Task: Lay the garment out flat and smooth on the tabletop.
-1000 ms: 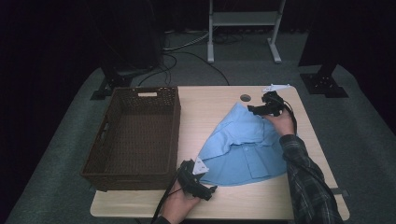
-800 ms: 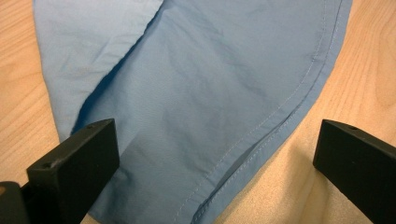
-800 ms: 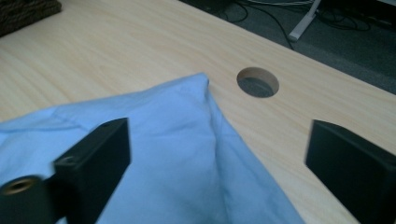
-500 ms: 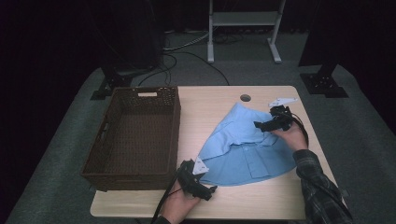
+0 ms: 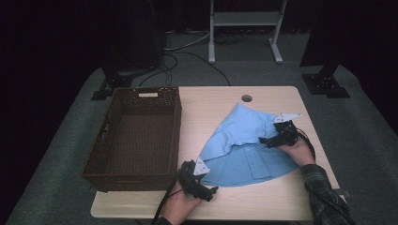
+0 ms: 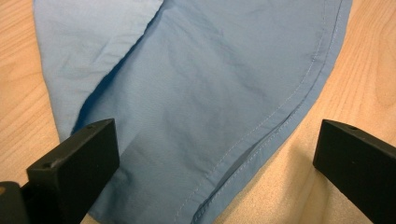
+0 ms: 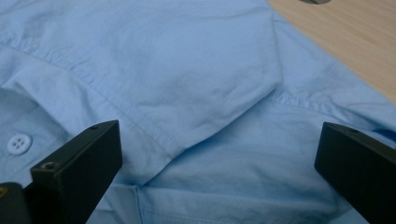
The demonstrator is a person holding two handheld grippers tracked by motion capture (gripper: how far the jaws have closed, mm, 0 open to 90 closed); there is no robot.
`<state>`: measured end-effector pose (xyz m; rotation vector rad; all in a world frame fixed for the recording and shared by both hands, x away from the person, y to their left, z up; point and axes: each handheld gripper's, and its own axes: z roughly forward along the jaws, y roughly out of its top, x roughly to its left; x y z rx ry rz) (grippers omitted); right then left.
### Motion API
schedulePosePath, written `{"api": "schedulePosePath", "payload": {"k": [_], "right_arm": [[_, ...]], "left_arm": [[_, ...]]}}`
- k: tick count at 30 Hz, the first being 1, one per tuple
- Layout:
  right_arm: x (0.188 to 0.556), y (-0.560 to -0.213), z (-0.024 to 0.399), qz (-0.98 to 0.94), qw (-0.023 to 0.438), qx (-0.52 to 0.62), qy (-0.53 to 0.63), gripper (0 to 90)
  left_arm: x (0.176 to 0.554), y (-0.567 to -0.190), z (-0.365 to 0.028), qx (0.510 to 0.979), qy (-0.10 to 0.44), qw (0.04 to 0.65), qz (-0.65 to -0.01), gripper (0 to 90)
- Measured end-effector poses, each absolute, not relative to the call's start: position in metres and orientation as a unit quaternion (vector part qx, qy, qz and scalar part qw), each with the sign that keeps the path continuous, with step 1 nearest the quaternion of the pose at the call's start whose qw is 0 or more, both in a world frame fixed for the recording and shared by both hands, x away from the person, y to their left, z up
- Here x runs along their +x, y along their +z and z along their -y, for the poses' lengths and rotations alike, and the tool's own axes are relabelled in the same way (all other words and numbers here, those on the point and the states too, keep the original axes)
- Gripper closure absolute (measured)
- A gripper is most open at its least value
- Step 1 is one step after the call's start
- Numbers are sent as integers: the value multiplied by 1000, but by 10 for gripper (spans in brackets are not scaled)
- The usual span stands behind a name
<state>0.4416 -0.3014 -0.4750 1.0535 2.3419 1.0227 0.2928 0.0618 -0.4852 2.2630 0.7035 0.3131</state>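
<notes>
A light blue shirt (image 5: 244, 150) lies partly folded on the wooden table (image 5: 206, 108). My left gripper (image 5: 210, 190) rests at the shirt's near left hem, jaws open. In the left gripper view that curved hem (image 6: 261, 140) lies between the spread jaws, unpinched. My right gripper (image 5: 265, 140) hovers low over the shirt's right side. Its jaws have just been opening and stand wide. In the right gripper view, a folded seam (image 7: 187, 112) and a white button (image 7: 18, 143) lie under the right gripper (image 7: 219, 158), not gripped.
A dark brown wicker basket (image 5: 177, 126) stands empty on the table's left half. A round cable hole (image 5: 246, 98) sits near the far edge. Bare wood runs along the near edge and the far right. Stand legs and cables lie on the floor beyond.
My right hand has come back from the shirt's far edge toward the person and lower, over the shirt's right side. The left hand has kept still.
</notes>
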Motion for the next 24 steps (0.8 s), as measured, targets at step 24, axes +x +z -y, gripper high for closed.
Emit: {"api": "schedulePosePath", "payload": {"k": [24], "right_arm": [[416, -487, 303, -827, 167, 404, 352, 0]], "left_arm": [[288, -474, -60, 877, 118, 387, -259, 0]]}}
